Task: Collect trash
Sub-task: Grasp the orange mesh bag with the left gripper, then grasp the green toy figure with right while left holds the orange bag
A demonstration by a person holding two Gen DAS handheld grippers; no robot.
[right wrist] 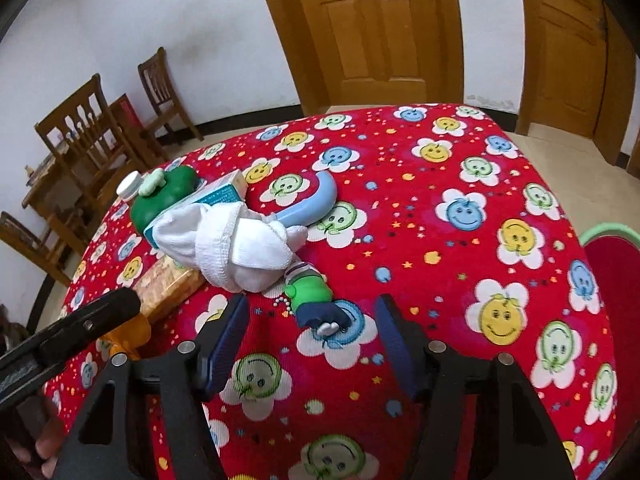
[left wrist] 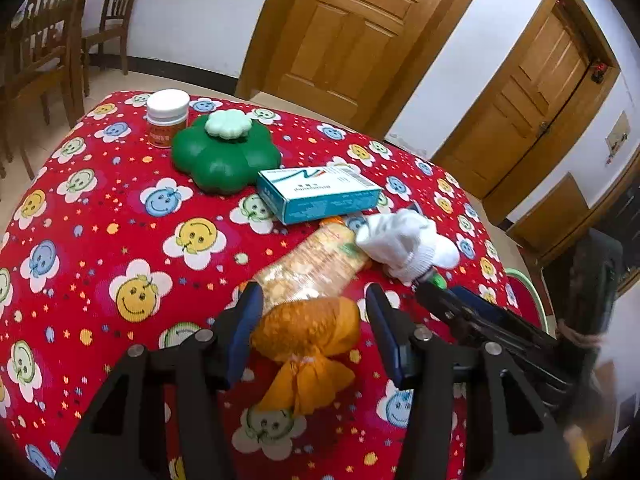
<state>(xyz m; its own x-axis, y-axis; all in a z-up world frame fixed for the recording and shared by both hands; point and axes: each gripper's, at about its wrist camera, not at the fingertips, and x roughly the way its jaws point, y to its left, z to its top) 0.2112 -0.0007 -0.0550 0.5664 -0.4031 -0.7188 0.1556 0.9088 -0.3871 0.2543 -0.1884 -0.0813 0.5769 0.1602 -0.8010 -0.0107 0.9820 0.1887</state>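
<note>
An orange snack wrapper point(left wrist: 308, 280) lies on the red smiley tablecloth point(left wrist: 100, 220). My left gripper point(left wrist: 314, 308) is open, its blue pads on either side of the wrapper's twisted orange end. A white sock bundle point(left wrist: 404, 244) lies at the wrapper's far end; it also shows in the right wrist view point(right wrist: 236, 244). My right gripper point(right wrist: 310, 320) is open around a small green and blue toy figure point(right wrist: 314, 300) with a bead chain. The wrapper shows at the left in the right wrist view point(right wrist: 168, 292).
A teal and white box point(left wrist: 316, 192), a green flower-shaped container point(left wrist: 224, 152) and a white-lidded jar point(left wrist: 168, 118) stand at the table's far side. A blue curved object point(right wrist: 316, 204) lies behind the sock. A green-rimmed stool point(right wrist: 612, 252) stands right; wooden chairs point(right wrist: 84, 148) left.
</note>
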